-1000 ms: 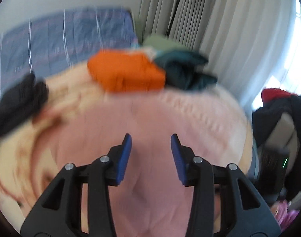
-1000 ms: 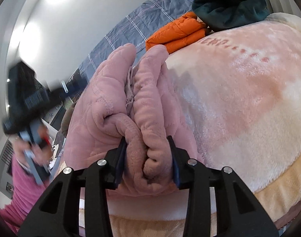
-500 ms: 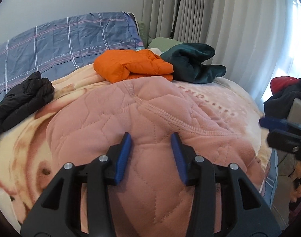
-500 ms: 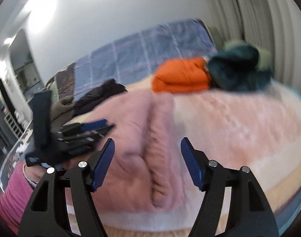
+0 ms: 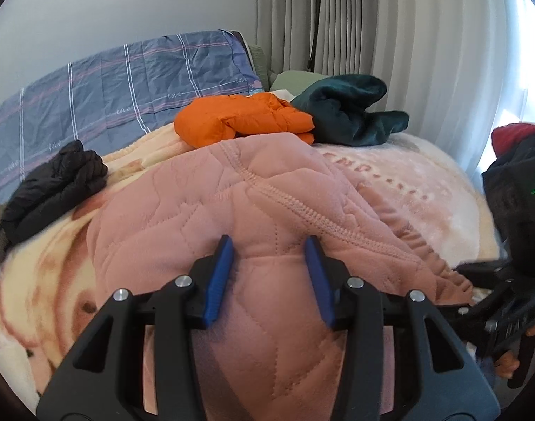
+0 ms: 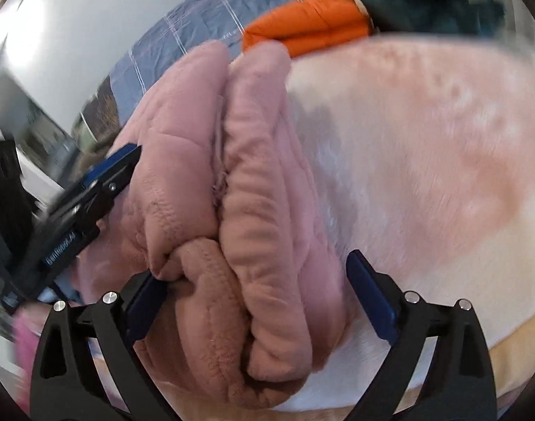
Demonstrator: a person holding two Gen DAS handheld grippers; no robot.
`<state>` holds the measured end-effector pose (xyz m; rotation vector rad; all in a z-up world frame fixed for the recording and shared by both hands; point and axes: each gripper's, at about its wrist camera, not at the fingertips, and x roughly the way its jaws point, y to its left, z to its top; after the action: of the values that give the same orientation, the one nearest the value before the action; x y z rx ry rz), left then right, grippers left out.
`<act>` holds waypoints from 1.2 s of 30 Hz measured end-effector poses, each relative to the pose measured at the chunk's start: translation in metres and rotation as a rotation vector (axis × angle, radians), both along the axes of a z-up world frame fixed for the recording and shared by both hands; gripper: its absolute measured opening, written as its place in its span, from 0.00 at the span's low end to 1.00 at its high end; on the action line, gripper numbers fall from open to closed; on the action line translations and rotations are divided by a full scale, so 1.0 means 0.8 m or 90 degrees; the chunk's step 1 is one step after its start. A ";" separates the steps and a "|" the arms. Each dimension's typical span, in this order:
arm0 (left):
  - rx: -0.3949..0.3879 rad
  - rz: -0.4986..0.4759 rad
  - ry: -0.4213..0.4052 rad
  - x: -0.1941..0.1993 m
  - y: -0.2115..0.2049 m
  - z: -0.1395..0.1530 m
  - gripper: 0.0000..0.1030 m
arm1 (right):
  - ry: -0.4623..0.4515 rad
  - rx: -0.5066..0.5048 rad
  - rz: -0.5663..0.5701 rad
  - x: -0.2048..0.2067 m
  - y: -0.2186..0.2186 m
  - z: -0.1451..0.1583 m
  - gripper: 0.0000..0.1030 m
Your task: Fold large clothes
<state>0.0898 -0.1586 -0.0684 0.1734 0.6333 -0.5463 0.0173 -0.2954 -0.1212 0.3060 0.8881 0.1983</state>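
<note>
- Letting go is the change: a second ago the right gripper [image 6: 256, 301] pinched the bunched edge of the pink quilted garment [image 5: 253, 231]; now its jaws are opening wide, and the thick fold sits loose between them, the right-hand pad clear of the cloth.
- The left gripper [image 5: 267, 273] shows narrow jaws either side of a raised ridge of the same garment, as in the earlier views. Whether the pads truly press the cloth I cannot tell.
- The garment lies folded in a rounded heap on the bed's pale pink blanket [image 5: 425, 189], at the near edge.
- Beyond the garment sit a folded orange jacket [image 5: 239, 122] and, touching it, a dark green bundle [image 5: 348, 112]; a black bundle [image 5: 53, 186] lies off the garment's left side.
- Judged from this, the fold has been laid down and one side released; the left side's release or a last smoothing likely remains before this piece joins those behind it.
</note>
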 end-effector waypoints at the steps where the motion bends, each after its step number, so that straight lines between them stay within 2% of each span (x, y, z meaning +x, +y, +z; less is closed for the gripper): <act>1: 0.000 0.001 0.000 0.001 0.000 0.000 0.44 | -0.005 -0.015 0.000 -0.001 0.002 0.004 0.93; 2: -0.002 0.001 0.002 0.002 0.000 0.000 0.44 | -0.018 -0.032 0.001 -0.003 0.005 0.011 0.93; 3: -0.007 0.001 0.003 0.003 0.002 0.001 0.44 | -0.038 -0.050 0.006 -0.006 0.009 0.024 0.86; 4: -0.012 0.002 0.004 0.003 0.003 0.001 0.44 | -0.073 -0.071 0.018 -0.012 0.015 0.042 0.71; 5: -0.019 0.005 0.005 0.004 0.005 0.001 0.44 | -0.108 -0.093 0.028 -0.019 0.024 0.057 0.64; 6: -0.023 0.006 0.007 0.005 0.006 0.001 0.44 | -0.167 -0.133 0.043 -0.032 0.037 0.079 0.48; 7: -0.030 0.005 0.011 0.006 0.008 0.001 0.44 | -0.201 -0.157 0.054 -0.036 0.046 0.089 0.36; 8: -0.035 0.004 0.014 0.007 0.009 0.001 0.44 | -0.227 -0.173 0.070 -0.040 0.056 0.096 0.34; 9: -0.035 0.004 0.014 0.007 0.009 0.001 0.44 | -0.227 -0.177 0.094 -0.039 0.064 0.094 0.33; 11: -0.035 0.005 0.012 0.007 0.009 0.001 0.44 | -0.155 -0.188 0.097 -0.016 0.068 0.062 0.31; 12: -0.036 0.005 0.012 0.008 0.010 0.001 0.44 | -0.139 -0.189 0.084 -0.009 0.064 0.048 0.35; 14: -0.036 0.004 0.012 0.009 0.008 -0.002 0.44 | -0.102 -0.109 0.060 0.002 0.043 0.019 0.44; 15: -0.030 0.006 0.009 0.009 0.006 -0.003 0.44 | -0.094 -0.089 0.052 0.005 0.038 0.017 0.46; 18: -0.005 0.008 -0.007 0.004 -0.003 -0.005 0.44 | -0.093 -0.119 0.061 0.005 0.044 0.021 0.46; 23: 0.005 0.015 -0.017 0.001 -0.006 0.004 0.44 | -0.087 -0.094 0.064 -0.002 0.040 0.021 0.46; 25: 0.003 0.032 -0.027 0.000 -0.005 0.018 0.35 | -0.088 -0.091 0.069 -0.005 0.038 0.021 0.47; 26: -0.008 0.045 -0.029 0.003 -0.001 0.026 0.23 | -0.086 -0.087 0.070 -0.004 0.038 0.021 0.47; 27: -0.027 0.054 -0.027 0.008 0.005 0.034 0.17 | -0.085 -0.081 0.071 -0.004 0.038 0.021 0.47; 28: -0.054 0.065 -0.018 0.020 0.013 0.041 0.16 | -0.084 -0.074 0.073 -0.003 0.036 0.020 0.48; 29: -0.058 0.079 -0.006 0.032 0.020 0.043 0.14 | -0.083 -0.068 0.074 -0.002 0.034 0.020 0.48; 31: -0.031 0.114 0.063 0.069 0.028 0.020 0.14 | -0.080 -0.061 0.080 0.000 0.034 0.021 0.49; 32: -0.023 0.104 0.094 0.080 0.029 0.004 0.16 | -0.079 -0.060 0.086 0.002 0.036 0.020 0.50; 33: -0.005 0.091 0.110 0.090 0.029 -0.016 0.16 | -0.080 -0.065 0.091 0.004 0.039 0.020 0.52; 35: -0.012 0.095 0.116 0.092 0.032 -0.020 0.16 | -0.078 -0.083 0.112 0.007 0.043 0.027 0.53; 36: 0.001 0.098 0.115 0.091 0.028 -0.017 0.16 | -0.062 -0.082 0.136 0.013 0.041 0.038 0.53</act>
<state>0.1629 -0.1364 -0.0818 0.0757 0.8163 -0.4150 0.0280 -0.2628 -0.0911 0.0798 0.8325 0.3490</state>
